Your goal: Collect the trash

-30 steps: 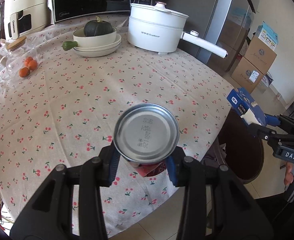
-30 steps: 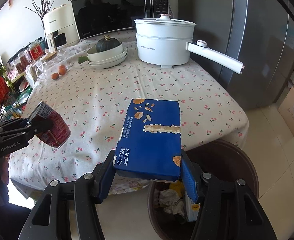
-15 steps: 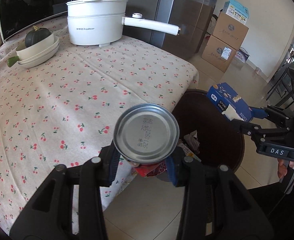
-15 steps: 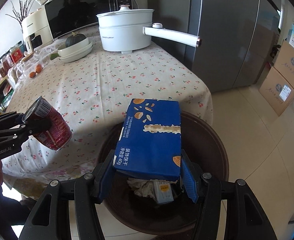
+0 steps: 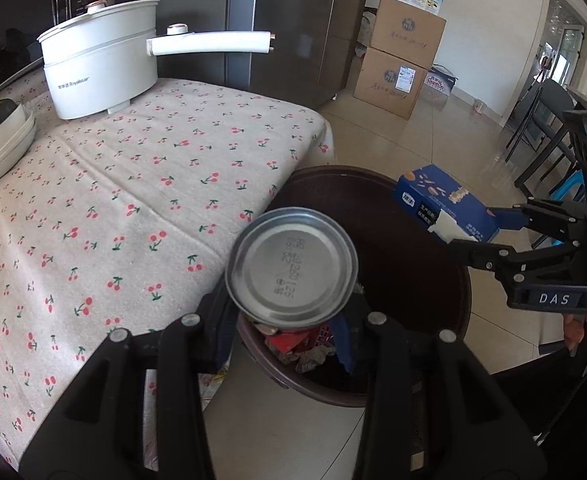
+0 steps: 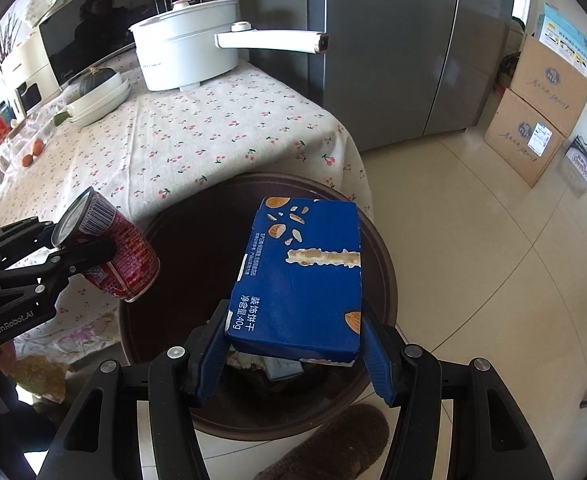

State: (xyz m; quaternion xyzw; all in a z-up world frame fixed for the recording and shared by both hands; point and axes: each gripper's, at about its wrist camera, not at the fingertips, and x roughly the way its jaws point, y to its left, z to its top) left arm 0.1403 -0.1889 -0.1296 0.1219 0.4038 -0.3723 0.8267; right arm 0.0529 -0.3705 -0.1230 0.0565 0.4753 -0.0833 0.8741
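We held both pieces of trash over the bin (image 6: 377,248) at lower centre: our left tool (image 5: 285,320), jaws opening, bracketed the can (image 5: 291,268); our right tool (image 6: 295,354) pinched the box (image 6: 301,276). Neither was dropped yet.

Daylight fills both my views, brightest at the window (image 5: 569,52) far right in my left wrist view. It leaves soft glare on the pale floor tiles (image 6: 473,240) and a sheen on the can's metal end (image 5: 291,268). The bin's inside (image 6: 197,240) stays dark. Everything looks sharp, but the fisheye bends straight lines and blackens the corners
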